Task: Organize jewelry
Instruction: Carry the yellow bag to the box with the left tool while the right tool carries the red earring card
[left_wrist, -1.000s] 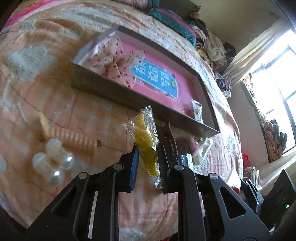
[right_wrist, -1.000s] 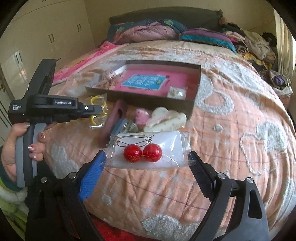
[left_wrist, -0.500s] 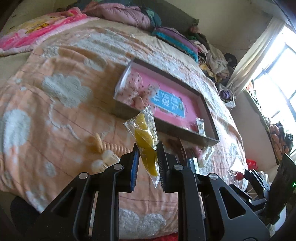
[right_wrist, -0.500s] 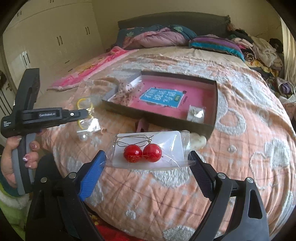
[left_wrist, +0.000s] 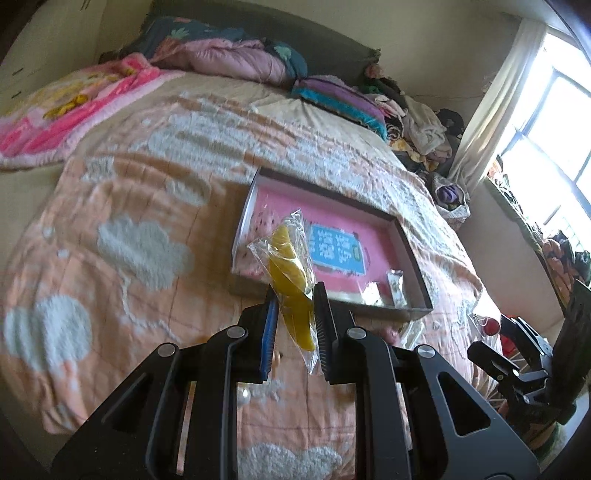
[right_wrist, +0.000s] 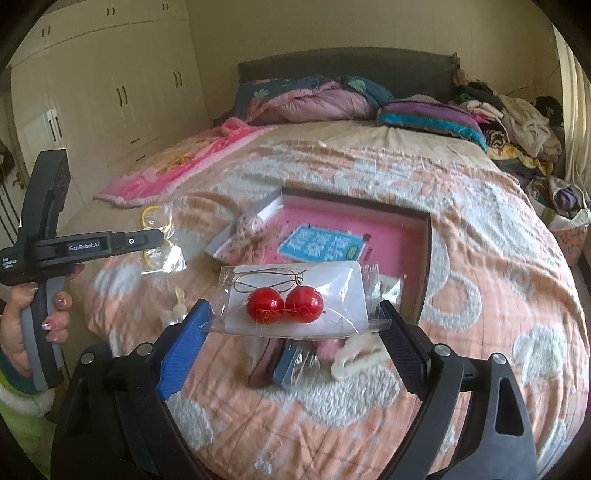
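Left gripper (left_wrist: 295, 314): jaws clamped on clear packet of yellow hoops (left_wrist: 291, 273), held above bedspread (left_wrist: 122, 192). Right gripper (right_wrist: 295, 332): jaws wide, pads pressing both ends of packet of red ball earrings (right_wrist: 295, 299), also aloft. Beyond both: shallow pink-lined box (right_wrist: 424, 251) on bedspread, small packets inside. Loose hair clips (right_wrist: 354, 356) lie near box.
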